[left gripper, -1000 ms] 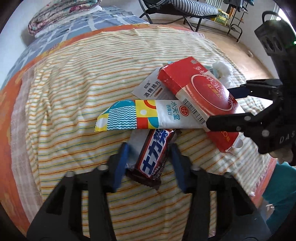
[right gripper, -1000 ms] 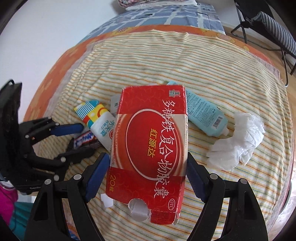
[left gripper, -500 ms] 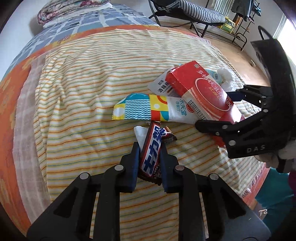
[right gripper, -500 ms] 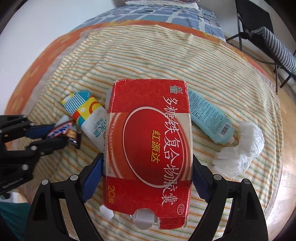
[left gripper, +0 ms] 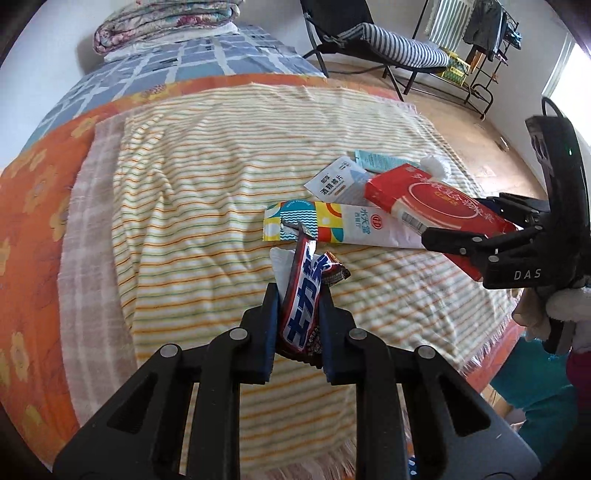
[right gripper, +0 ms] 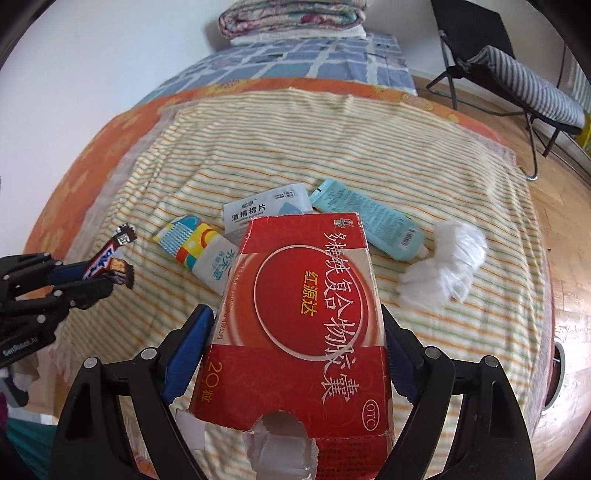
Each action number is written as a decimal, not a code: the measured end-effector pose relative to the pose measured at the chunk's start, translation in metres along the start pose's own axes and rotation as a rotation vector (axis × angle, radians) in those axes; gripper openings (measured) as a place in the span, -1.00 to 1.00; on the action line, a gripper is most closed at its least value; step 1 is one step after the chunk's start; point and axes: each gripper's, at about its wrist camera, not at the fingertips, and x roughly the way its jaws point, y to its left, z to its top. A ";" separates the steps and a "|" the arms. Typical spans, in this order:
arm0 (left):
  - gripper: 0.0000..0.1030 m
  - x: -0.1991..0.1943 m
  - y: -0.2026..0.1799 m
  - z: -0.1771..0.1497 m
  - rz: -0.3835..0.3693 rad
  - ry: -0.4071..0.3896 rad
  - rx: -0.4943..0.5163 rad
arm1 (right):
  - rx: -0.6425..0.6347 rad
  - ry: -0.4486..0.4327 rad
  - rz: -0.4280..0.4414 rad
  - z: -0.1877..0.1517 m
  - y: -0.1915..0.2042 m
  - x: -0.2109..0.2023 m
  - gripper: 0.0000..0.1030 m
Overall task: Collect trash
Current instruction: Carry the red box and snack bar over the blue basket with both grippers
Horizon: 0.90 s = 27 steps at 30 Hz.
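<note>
I see a striped blanket [left gripper: 207, 192] spread over the bed's orange floral cover [left gripper: 33, 206], folded quilts [right gripper: 291, 16] stacked at its far end, and a striped folding chair [left gripper: 384, 40] on the wooden floor [right gripper: 569, 206].

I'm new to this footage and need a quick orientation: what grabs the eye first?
A big red box fills the right gripper, torn at its near end. The left gripper pinches a candy wrapper above the striped cloth, where a tube and tissue lie.
</note>
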 end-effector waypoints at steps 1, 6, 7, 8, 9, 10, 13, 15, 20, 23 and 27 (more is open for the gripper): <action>-0.64 -0.004 -0.001 -0.001 -0.001 -0.005 0.001 | 0.004 -0.004 0.001 -0.001 0.001 -0.002 0.65; -0.64 -0.022 -0.009 -0.011 -0.006 -0.018 0.013 | -0.003 -0.014 0.000 -0.019 0.007 -0.017 0.65; -0.64 -0.025 -0.011 -0.012 -0.006 -0.020 0.018 | -0.005 -0.018 -0.001 -0.023 0.009 -0.021 0.65; -0.64 -0.028 -0.014 -0.015 -0.007 -0.022 0.023 | -0.006 -0.023 0.001 -0.027 0.011 -0.025 0.65; -0.64 -0.031 -0.016 -0.018 -0.009 -0.025 0.027 | -0.008 -0.027 0.005 -0.031 0.013 -0.029 0.65; -0.64 -0.035 -0.018 -0.020 -0.011 -0.026 0.030 | -0.010 -0.031 0.008 -0.034 0.014 -0.033 0.65; -0.64 -0.044 -0.024 -0.029 -0.014 -0.029 0.034 | -0.018 -0.046 0.012 -0.048 0.021 -0.047 0.65; -0.64 -0.050 -0.028 -0.035 -0.013 -0.031 0.039 | -0.016 -0.056 0.018 -0.058 0.025 -0.056 0.65; -0.64 -0.065 -0.041 -0.053 -0.009 -0.045 0.074 | -0.017 -0.083 0.040 -0.084 0.035 -0.079 0.65; -0.64 -0.073 -0.048 -0.063 -0.016 -0.051 0.084 | -0.018 -0.096 0.052 -0.099 0.043 -0.092 0.65; -0.64 -0.082 -0.060 -0.080 -0.026 -0.054 0.103 | -0.010 -0.100 0.078 -0.117 0.051 -0.106 0.65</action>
